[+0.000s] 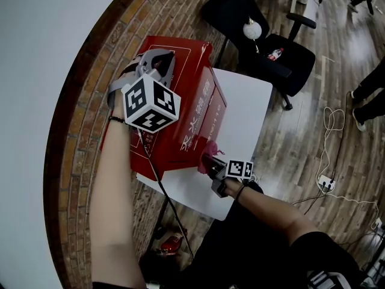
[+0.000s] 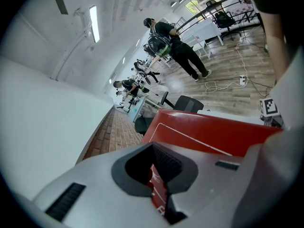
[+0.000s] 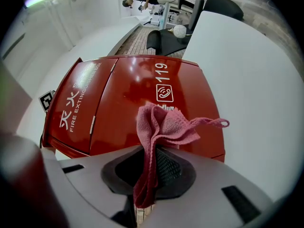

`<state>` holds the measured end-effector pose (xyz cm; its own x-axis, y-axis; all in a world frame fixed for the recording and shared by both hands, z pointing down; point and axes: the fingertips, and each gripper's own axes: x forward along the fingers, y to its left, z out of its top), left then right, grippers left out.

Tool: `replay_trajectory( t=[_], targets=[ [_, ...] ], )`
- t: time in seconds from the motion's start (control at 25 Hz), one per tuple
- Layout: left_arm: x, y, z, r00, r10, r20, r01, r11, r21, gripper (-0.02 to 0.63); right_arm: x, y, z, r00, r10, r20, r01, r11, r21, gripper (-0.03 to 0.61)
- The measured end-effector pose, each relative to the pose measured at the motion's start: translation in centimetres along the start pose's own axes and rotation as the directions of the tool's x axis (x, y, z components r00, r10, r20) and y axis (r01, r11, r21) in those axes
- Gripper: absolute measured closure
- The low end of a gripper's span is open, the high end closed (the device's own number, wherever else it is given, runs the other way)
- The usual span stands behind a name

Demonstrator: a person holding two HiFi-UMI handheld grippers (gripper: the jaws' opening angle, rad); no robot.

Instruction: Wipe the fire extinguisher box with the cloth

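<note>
The red fire extinguisher box [image 1: 186, 107] lies on a white table [image 1: 246, 101], its printed front facing me. My left gripper [image 1: 157, 62] rests on the box's top near the back edge, jaws together with nothing held; in the left gripper view [image 2: 159, 184] only a thin slit shows the red box [image 2: 204, 129] beneath. My right gripper [image 1: 207, 161] is at the box's lower front corner, shut on a pink cloth [image 1: 210, 149]. The right gripper view shows the cloth [image 3: 164, 125] bunched up out of the jaws [image 3: 147, 175], close to the box's front [image 3: 118, 103] below the "119" print.
The table stands beside a curved white wall [image 1: 48, 71] with a brick-pattern floor strip. A black office chair [image 1: 264, 47] stands behind the table. A power strip with cables [image 1: 328, 182] lies on the wooden floor at right. A small red object [image 1: 171, 242] lies under the table's near edge.
</note>
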<state>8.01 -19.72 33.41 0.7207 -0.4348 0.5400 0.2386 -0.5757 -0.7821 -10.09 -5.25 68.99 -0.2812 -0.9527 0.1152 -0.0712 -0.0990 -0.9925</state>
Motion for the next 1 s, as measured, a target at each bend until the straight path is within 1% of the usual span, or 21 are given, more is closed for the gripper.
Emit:
replay_trajectory(
  t=[0.32, 1.0],
  targets=[
    [0.1, 0.0, -0.1, 1.000, 0.000, 0.000, 0.000, 1.000, -0.001, 0.584, -0.3, 2.6, -0.3, 0.999, 0.035, 0.015, -0.035, 0.999, 0.017, 0.517],
    [0.0, -0.1, -0.1, 1.000, 0.001, 0.001, -0.001, 1.000, 0.000, 0.584, -1.0, 8.4, -0.7, 0.996, 0.087, 0.036, -0.088, 0.996, 0.009, 0.517]
  ],
)
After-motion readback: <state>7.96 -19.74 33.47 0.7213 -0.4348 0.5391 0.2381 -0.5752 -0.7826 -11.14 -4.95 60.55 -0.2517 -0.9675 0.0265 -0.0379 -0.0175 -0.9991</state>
